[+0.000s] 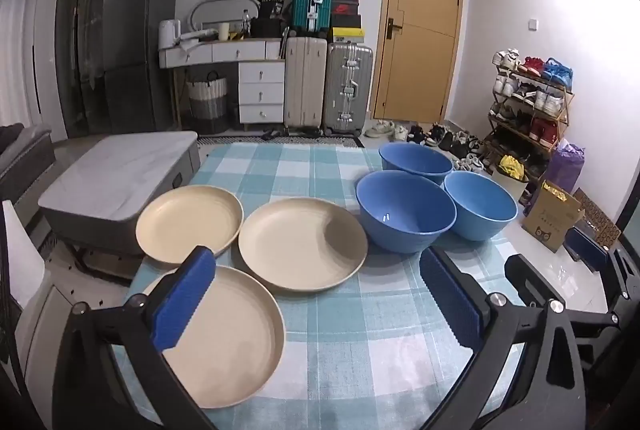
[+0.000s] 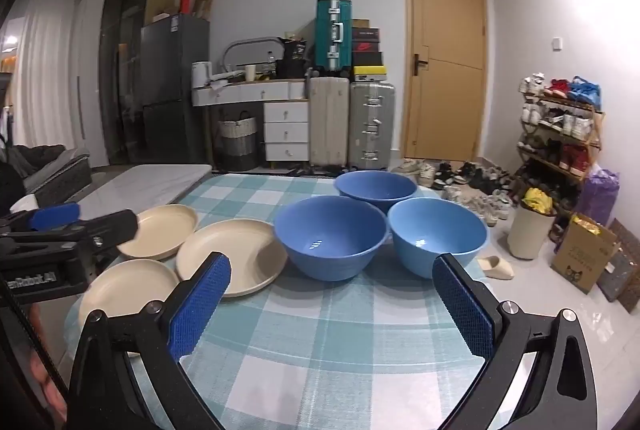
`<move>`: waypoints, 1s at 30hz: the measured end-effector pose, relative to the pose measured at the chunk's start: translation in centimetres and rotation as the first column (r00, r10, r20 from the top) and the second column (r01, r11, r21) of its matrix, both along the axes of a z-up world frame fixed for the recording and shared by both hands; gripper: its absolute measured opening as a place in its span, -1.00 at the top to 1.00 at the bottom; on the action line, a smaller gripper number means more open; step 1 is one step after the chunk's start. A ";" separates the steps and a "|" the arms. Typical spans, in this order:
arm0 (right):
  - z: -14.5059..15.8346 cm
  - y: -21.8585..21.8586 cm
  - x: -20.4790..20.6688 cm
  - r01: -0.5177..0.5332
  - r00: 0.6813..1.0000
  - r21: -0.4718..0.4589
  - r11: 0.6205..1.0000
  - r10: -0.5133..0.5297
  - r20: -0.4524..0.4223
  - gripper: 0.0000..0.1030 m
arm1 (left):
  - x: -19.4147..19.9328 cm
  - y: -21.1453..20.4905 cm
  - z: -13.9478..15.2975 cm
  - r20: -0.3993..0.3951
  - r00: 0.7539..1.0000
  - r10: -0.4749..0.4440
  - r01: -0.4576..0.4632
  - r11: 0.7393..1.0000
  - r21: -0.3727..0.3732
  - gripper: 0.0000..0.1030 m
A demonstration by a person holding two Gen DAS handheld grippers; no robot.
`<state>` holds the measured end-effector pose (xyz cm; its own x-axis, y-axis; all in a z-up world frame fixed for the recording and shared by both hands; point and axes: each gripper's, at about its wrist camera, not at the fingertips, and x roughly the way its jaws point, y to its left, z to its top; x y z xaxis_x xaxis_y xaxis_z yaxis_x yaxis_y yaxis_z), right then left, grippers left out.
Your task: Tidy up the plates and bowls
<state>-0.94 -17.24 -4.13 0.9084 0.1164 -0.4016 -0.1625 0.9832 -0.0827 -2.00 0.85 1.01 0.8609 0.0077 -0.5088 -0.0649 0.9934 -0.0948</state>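
Item: desk [image 1: 328, 342] under a teal checked cloth, carrying three cream plates and three blue bowls, none yet stacked. Plates, our left side: near plate [image 1: 236, 342], middle plate [image 1: 300, 244], far plate [image 1: 188, 224]; the middle plate's rim appears to overlap the near one, and the far plate sits just beside both. Bowls, our right side, upright, clustered rim to rim: front-left bowl [image 2: 330, 242], front-right bowl [image 2: 436, 236], back bowl [image 2: 376, 186]. Left gripper [image 1: 320, 298]: fingers spread wide, grasping nothing, tilted down over the desk; the near plate lies directly under its left finger [image 1: 184, 302], with the middle plate just ahead between the fingers. Right gripper [image 2: 332, 306]: fingers likewise released and empty, the two front bowls dead ahead, well short of contact. Plates and bowls are round, so no long axis governs approach; only the rim counts. We judge the left hand nearer the plates and the right nearer the bowls, so each pile falls to its own side.
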 end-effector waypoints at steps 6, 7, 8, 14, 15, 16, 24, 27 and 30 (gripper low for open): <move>0.2 -0.4 -0.6 -0.029 0.999 0.049 0.998 0.028 0.023 -0.99 | -0.3 -0.1 0.2 -0.012 1.000 -0.018 0.018 1.000 0.017 -0.99; 0.1 -0.2 -0.5 -0.035 0.999 0.044 0.998 0.034 0.017 -0.99 | -0.3 -0.2 0.1 -0.020 1.000 -0.024 0.024 0.999 0.022 -0.99; 0.1 -0.1 -0.4 -0.035 0.999 0.037 0.999 0.035 0.008 -0.99 | -0.2 -0.2 0.0 -0.031 0.999 -0.035 0.035 0.999 0.021 -0.99; -0.1 0.1 -0.3 -0.006 1.000 0.015 1.000 0.006 0.010 -0.99 | -0.1 -0.3 -0.2 -0.044 0.999 -0.013 0.014 1.000 0.026 -0.99; 0.0 -0.1 -0.3 0.005 1.000 0.021 1.000 -0.006 0.014 -0.99 | 0.0 -0.3 -0.2 -0.046 0.999 -0.006 0.007 0.999 0.032 -0.99; 0.0 -0.3 -0.4 0.009 1.000 0.032 0.999 -0.010 0.018 -0.99 | 0.0 -0.2 -0.2 -0.049 0.999 0.001 0.001 0.999 0.036 -0.99; 0.3 -1.1 -0.6 0.020 0.999 0.062 0.998 -0.022 0.031 -0.99 | 0.0 0.8 -0.3 -0.045 0.999 0.004 -0.004 1.000 0.006 -0.99; 0.2 -1.0 -0.6 0.012 1.000 0.058 0.998 -0.013 0.019 -0.99 | 0.1 0.9 -0.4 -0.052 0.998 0.019 -0.018 1.000 0.018 -0.99; 0.2 -0.9 -0.9 -0.002 1.000 0.064 0.998 0.000 0.028 -0.99 | 0.2 1.2 -0.6 -0.057 0.998 0.028 -0.028 1.000 0.009 -0.99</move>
<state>-1.79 -18.10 -3.98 0.9189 0.1420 -0.3680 -0.1621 0.9865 -0.0241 -1.84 2.04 0.41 0.8297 0.0356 -0.5570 -0.0976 0.9919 -0.0819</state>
